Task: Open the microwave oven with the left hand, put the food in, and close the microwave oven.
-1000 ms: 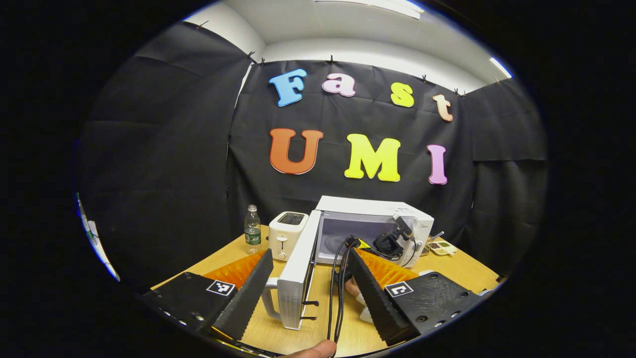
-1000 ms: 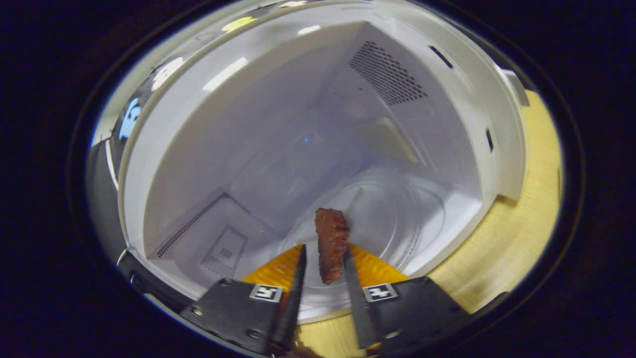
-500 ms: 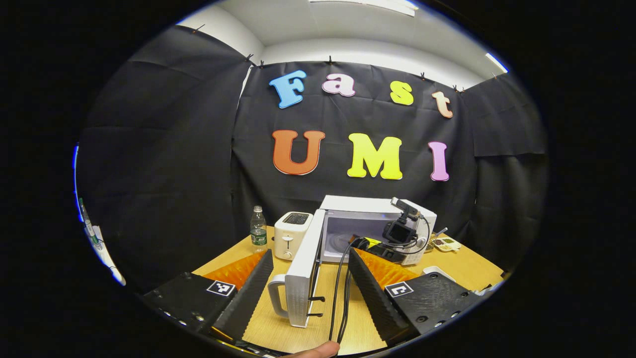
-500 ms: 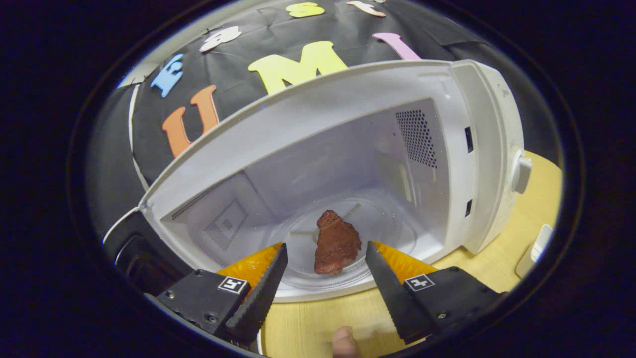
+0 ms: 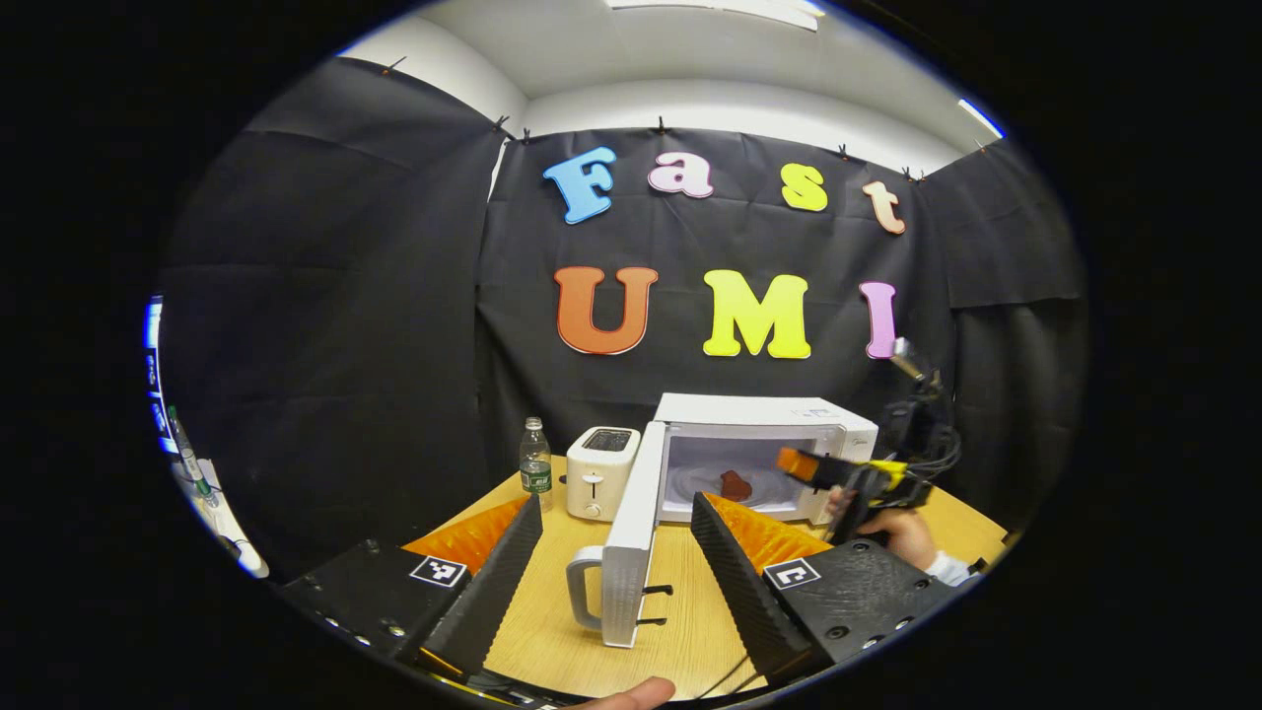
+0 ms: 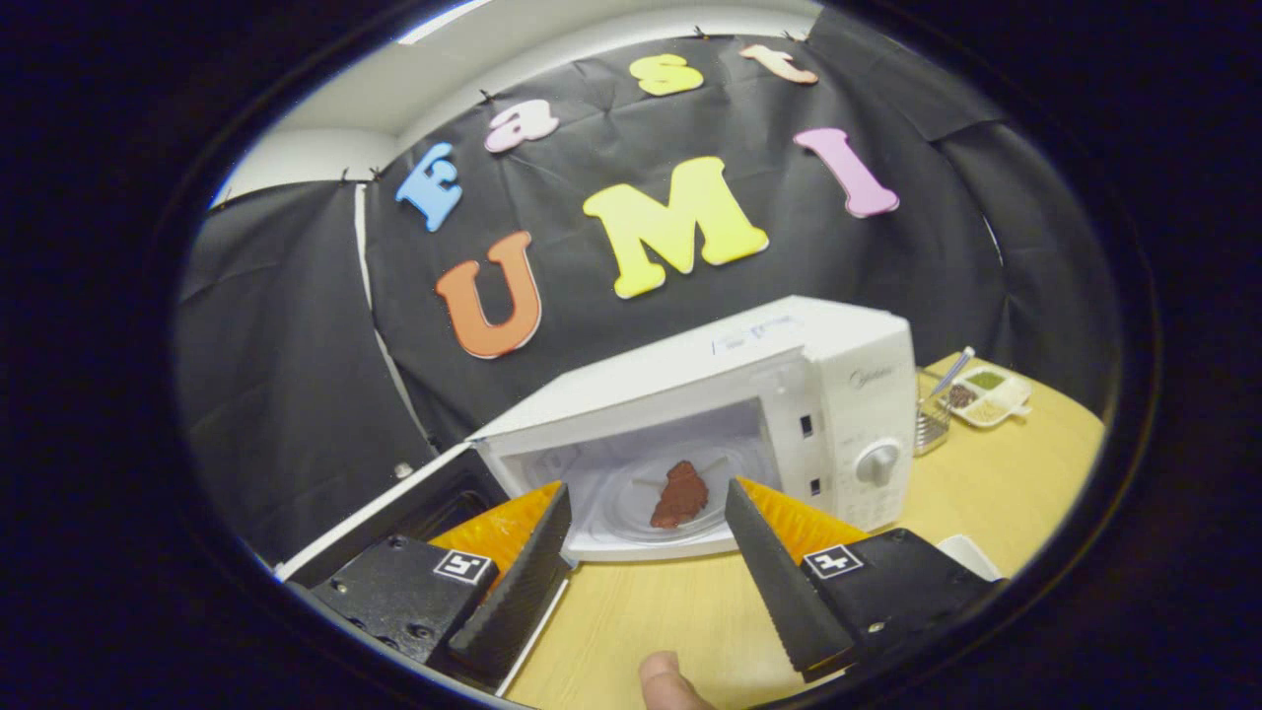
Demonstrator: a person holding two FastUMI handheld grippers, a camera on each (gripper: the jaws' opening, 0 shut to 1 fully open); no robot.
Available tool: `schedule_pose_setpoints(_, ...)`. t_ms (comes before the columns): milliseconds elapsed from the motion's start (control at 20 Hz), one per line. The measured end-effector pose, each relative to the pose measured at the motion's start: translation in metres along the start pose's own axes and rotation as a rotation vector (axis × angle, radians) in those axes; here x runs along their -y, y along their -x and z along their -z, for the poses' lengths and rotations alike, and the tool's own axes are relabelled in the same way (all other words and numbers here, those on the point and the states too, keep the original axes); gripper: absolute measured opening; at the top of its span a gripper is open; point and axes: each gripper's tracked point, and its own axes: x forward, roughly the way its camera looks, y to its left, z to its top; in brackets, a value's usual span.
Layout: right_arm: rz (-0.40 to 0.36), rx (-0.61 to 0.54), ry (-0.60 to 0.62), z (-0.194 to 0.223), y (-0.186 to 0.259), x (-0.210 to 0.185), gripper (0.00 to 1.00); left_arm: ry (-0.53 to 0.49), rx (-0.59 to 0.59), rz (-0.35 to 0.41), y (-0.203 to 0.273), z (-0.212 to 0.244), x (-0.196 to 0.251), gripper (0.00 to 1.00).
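Lying on the glass plate inside the microwave, the food sits ahead of the right gripper, between its spread, empty fingers and apart from both. Ahead of the left gripper, also spread and empty, the door stands wide open, its handle between the fingers, untouched. A toaster and bottle stand farther off, left of the door.

The seasoning tray's contents are too small to identify.
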Motion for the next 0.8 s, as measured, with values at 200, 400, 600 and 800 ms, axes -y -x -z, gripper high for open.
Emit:
schedule_pose_setpoints(200,-0.052,0.046,0.028,-0.033,0.088,0.027,1.0,-0.019,-0.006,-0.035,0.001,0.005,-0.023,0.94)
schedule_pose_setpoints(400,-0.017,0.077,0.045,-0.061,0.165,0.065,0.99,-0.062,0.013,-0.026,0.002,0.01,-0.029,0.93)
schedule_pose_setpoints(600,-0.064,0.094,0.026,-0.084,0.227,0.073,0.99,-0.077,0.024,0.028,-0.004,0.015,-0.023,0.36)
schedule_pose_setpoints(800,-0.034,0.128,0.046,-0.102,0.274,0.091,0.99,-0.086,0.036,0.024,-0.008,0.025,-0.025,0.21)
